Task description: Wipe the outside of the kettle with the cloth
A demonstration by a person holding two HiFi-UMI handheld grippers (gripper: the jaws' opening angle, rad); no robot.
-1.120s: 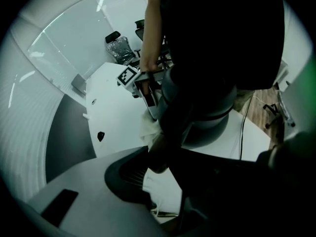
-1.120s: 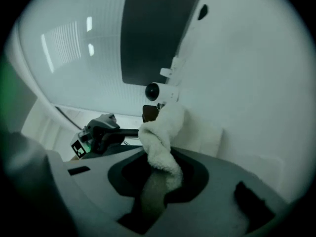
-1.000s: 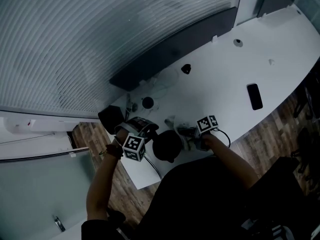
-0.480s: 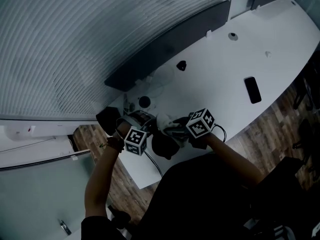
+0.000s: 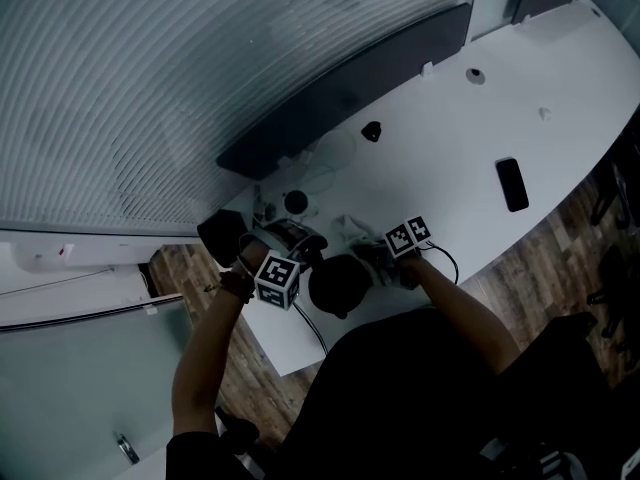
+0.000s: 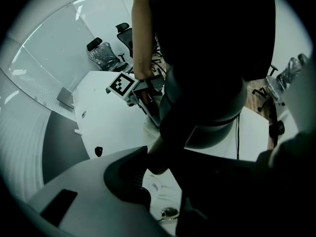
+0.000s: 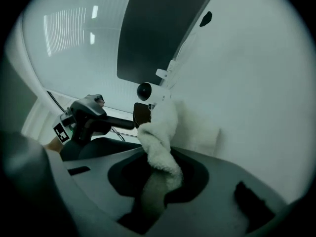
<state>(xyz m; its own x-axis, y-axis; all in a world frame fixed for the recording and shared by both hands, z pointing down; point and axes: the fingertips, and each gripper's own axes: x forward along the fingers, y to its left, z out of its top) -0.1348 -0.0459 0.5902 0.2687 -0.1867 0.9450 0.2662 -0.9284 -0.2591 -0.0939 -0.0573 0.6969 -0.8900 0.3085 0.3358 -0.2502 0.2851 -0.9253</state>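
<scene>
The dark round kettle (image 5: 338, 284) stands near the front edge of the white table (image 5: 450, 148). My left gripper (image 5: 292, 262) is at the kettle's left side, shut on its black handle (image 7: 114, 123). In the left gripper view the kettle's body (image 6: 207, 88) fills the middle, with the handle pinched in the left gripper (image 6: 162, 158). My right gripper (image 5: 380, 258) sits just right of the kettle, shut on a white fluffy cloth (image 7: 160, 130). The cloth (image 5: 352, 232) hangs out beyond the jaws, next to the kettle's upper right side.
A black phone (image 5: 511, 185) lies on the table to the right. A small black object (image 5: 371, 132) and a round dark item (image 5: 296, 203) sit behind the kettle. A long dark panel (image 5: 350, 88) lines the back. A cable (image 5: 308, 330) runs off the front edge.
Half a second ago the right gripper held the cloth raised over the kettle's top. It has now come back down to the kettle's right side. The left gripper has stayed on the handle.
</scene>
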